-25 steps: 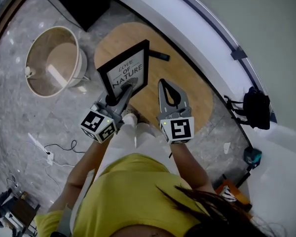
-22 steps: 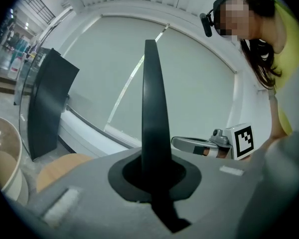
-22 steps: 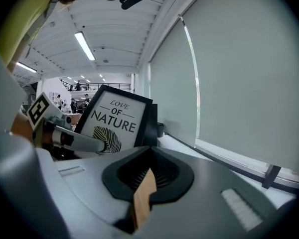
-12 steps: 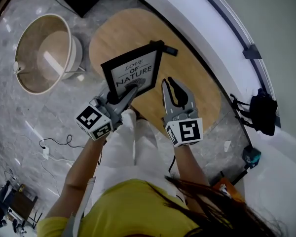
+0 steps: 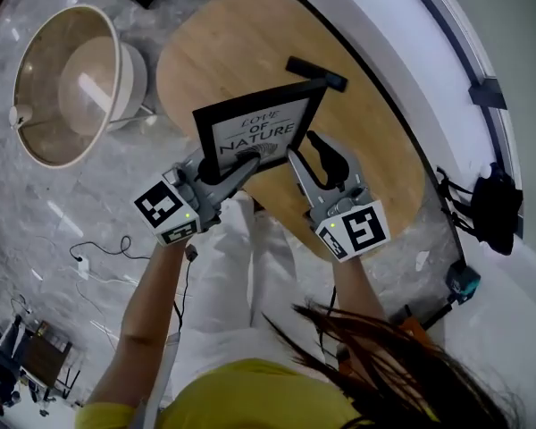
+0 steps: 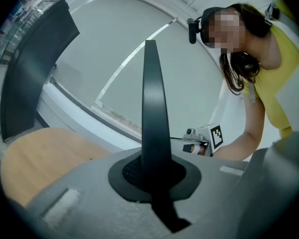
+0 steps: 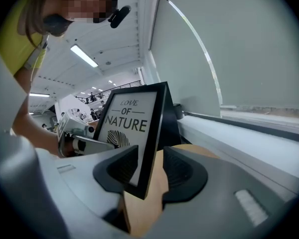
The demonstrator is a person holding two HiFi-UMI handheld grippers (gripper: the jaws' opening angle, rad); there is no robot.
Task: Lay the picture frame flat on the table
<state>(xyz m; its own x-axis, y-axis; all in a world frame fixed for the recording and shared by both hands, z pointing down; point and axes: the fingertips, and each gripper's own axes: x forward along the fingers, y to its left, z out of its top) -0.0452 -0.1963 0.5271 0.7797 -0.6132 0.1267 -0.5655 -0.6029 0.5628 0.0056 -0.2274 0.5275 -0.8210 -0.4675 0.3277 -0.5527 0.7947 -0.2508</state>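
Round pale basket [image 5: 45, 70] on grey marble floor [image 5: 36, 213]; black bag [image 5: 496, 217] far right

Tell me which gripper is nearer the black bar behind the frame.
Right. The right gripper, jaws opening around the picture frame's right corner, sits just short of the black bar; the left gripper, clamped on the frame's lower edge, is farther left.

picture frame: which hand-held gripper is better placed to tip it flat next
Left, probably. The left hand-held gripper clamps the picture frame by its edge; the right hand-held gripper has jaws opening around its corner, not gripping.
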